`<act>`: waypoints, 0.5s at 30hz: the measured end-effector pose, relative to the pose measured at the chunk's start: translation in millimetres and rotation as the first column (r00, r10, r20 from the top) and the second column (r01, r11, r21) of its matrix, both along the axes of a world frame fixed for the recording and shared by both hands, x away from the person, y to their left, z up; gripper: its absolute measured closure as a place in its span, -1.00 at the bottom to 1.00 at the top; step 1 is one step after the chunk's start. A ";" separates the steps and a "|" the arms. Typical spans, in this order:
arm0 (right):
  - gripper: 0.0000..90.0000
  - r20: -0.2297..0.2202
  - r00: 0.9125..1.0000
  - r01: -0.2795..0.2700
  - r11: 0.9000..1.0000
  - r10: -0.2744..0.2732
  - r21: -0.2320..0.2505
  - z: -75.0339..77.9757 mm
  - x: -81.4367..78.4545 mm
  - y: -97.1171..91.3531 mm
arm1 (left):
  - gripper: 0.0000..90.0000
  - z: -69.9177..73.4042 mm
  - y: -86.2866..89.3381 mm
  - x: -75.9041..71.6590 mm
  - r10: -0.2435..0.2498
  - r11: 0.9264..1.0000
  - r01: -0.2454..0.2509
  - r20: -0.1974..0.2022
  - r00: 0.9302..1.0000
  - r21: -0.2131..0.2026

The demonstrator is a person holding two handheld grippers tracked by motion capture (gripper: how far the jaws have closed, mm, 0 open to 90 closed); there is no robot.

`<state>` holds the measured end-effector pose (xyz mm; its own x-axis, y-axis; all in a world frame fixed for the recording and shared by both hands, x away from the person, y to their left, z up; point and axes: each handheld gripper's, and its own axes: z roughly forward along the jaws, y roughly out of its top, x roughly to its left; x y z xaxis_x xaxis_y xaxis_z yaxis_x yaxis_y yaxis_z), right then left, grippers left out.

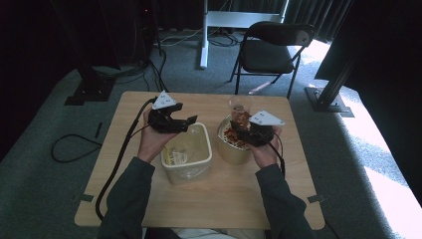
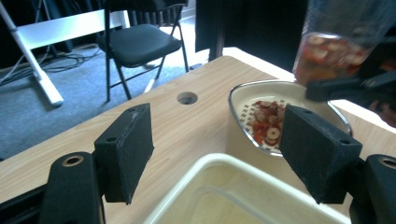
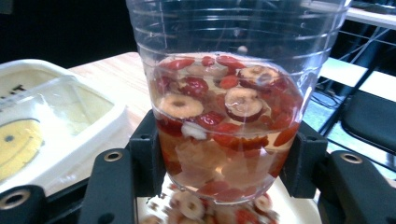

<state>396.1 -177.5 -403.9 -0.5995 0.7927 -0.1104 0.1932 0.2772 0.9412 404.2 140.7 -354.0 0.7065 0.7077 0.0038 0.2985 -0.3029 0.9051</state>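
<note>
Over the cream oval bowl (image 1: pixel 233 144) of red slices, right hand-held gripper (image 3: pixel 224 154) clamps clear plastic cup (image 3: pixel 229 102) of red-and-pale fruit slices. Left hand-held gripper (image 2: pixel 219 149) half-open, empty, above cream rectangular tub (image 2: pixel 224 196).

My right gripper (image 3: pixel 223 163) has its two black jaws clamped on either side of a clear ribbed plastic cup (image 3: pixel 229 70), which stands upright between them. The cup is partly filled with red dried fruit pieces and pale round slices with dark centres (image 3: pixel 224 126), packed against its wall. Just below the cup's base I see more of the same red and pale slices (image 3: pixel 196 205) lying on a pale surface. To my left sits a cream rectangular plastic container (image 3: pixel 60 154), with a clear bag and something yellow inside it. Beyond it runs the light wooden table top (image 3: pixel 116 74). At the far right stands a black chair seat (image 3: pixel 369 116).
</note>
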 end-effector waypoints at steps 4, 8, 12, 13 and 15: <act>-0.05 0.007 0.999 0.031 1.000 -0.031 -0.005 1.9 -2.7 -16.1 | -0.39 -4.4 8.1 -0.2 0.025 1.000 -0.025 -0.006 1.000 0.004; -0.05 0.012 0.998 0.061 0.998 -0.061 -0.009 3.8 -4.1 -33.5 | -0.39 -9.0 17.0 -0.9 0.047 0.999 -0.046 -0.009 0.999 0.007; -0.05 0.013 0.996 0.091 0.996 -0.091 -0.012 5.0 -4.3 -49.5 | -0.39 -13.6 27.2 -1.3 0.074 0.997 -0.074 -0.013 0.997 0.015; -0.05 0.013 0.995 0.100 0.995 -0.099 -0.014 5.1 -4.4 -53.1 | -0.38 -15.0 30.0 -1.2 0.081 0.997 -0.080 -0.018 0.997 0.009; -0.05 0.016 0.994 0.113 0.994 -0.112 -0.014 4.9 -4.4 -59.8 | -0.38 -18.1 35.0 -1.2 0.098 0.995 -0.098 -0.022 0.995 0.013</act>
<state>391.7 -237.3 -399.0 -0.5048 0.8532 -0.1311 0.2098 0.2686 0.9401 403.1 175.7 -372.0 0.6338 0.7735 -0.0025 0.3480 -0.2822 0.8940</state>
